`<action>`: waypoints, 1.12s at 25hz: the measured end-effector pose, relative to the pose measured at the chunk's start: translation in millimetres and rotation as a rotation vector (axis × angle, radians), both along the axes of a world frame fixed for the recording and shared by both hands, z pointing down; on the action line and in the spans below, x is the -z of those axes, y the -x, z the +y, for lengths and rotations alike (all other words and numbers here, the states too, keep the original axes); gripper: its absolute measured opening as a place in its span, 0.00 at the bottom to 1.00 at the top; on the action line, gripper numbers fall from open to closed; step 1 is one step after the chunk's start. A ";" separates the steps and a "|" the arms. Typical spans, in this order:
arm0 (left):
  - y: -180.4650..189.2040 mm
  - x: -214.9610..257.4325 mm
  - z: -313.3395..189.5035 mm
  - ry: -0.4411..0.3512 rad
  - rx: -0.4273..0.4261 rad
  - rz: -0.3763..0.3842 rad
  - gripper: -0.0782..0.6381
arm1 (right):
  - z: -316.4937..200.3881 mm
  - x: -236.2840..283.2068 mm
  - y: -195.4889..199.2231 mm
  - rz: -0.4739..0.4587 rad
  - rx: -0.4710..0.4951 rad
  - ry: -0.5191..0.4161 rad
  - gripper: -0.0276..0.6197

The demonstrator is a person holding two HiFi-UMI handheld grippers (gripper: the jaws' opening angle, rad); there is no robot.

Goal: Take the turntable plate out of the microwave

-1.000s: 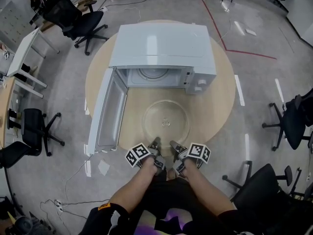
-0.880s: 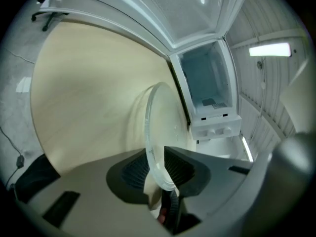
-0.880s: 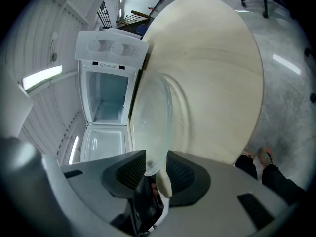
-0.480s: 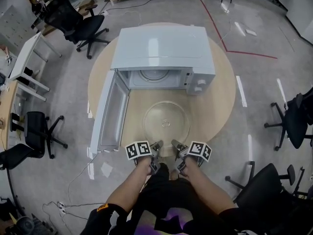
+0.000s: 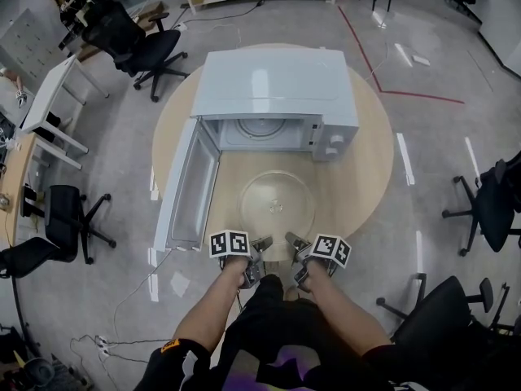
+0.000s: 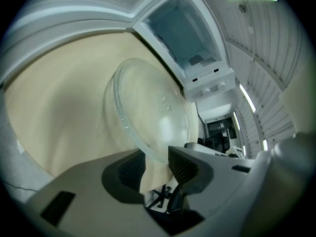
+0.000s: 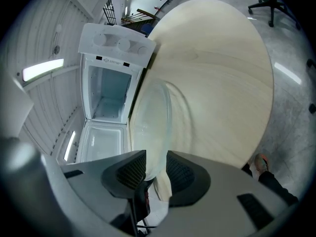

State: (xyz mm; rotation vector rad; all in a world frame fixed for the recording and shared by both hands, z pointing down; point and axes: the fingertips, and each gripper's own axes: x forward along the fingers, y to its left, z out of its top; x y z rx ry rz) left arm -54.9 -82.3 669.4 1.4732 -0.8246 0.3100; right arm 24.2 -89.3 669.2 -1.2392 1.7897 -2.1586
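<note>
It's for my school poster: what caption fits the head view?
Glass turntable plate lies on the round table before the open microwave, left gripper and right gripper at its near edge.

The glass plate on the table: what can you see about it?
The clear round glass turntable plate has a raised rim and small bumps at its middle. It lies flat on the round pale wooden table, in front of the open white microwave. Its near rim sits between the left gripper's jaws, which have just been opening, and the right gripper looks shut on it.
</note>
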 end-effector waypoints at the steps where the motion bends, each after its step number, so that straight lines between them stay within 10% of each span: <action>1: -1.0 0.3 1.4 0.020 0.019 0.036 0.35 | -1.2 0.3 -1.4 0.001 -0.005 -0.003 0.25; 5: -1.0 1.1 4.3 0.059 0.109 0.141 0.35 | -4.2 -3.2 -7.0 0.025 -0.014 0.000 0.25; 16: -5.0 10.1 15.9 0.007 0.095 0.110 0.35 | 6.3 2.3 -18.6 0.165 0.053 0.012 0.25; 28: -11.4 60.6 32.7 -0.240 0.126 0.077 0.34 | 20.9 55.3 -36.2 0.428 0.234 -0.338 0.25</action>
